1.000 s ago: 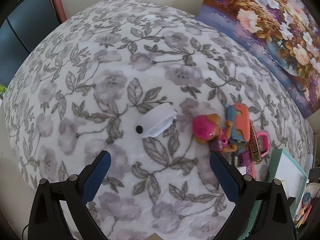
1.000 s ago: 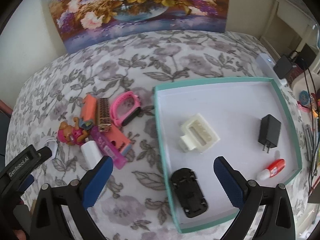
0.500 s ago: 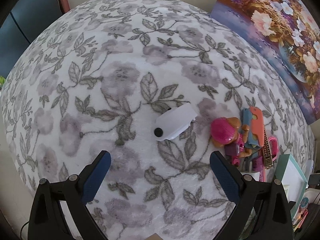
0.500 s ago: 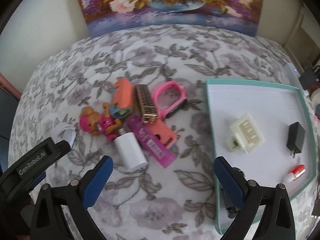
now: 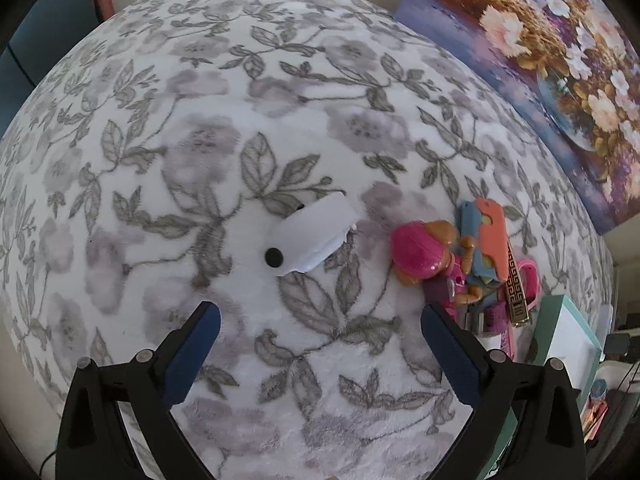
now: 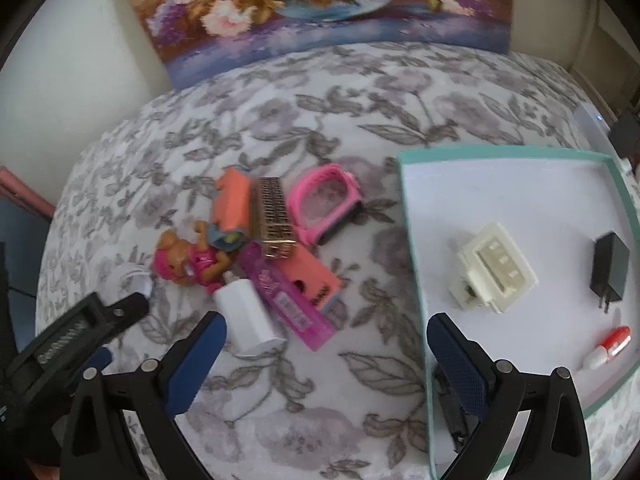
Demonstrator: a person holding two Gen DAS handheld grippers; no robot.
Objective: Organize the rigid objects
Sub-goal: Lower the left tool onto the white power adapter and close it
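While both tongs hang spread and empty above the floral blanket [image 5: 320, 380], the left tongs [image 5: 320, 344] point down at a white gadget [image 5: 310, 236] just ahead. Beyond the right tongs [image 6: 326, 346] lie a white charger [image 6: 248, 320], a toy dog [image 6: 188, 266] and a pink watch [image 6: 324, 204]; the tray [image 6: 412, 280] is right.

- A home room, likely a bedroom, is suggested by a plush floral blanket [image 5: 248, 128] spread over the work surface.
- A flower painting [image 6: 320, 4] is leaned against a pale wall behind the blanket.
- Toys and small household items [image 6: 260, 240] are scattered on the blanket, beside a teal-rimmed tray [image 6: 404, 208].
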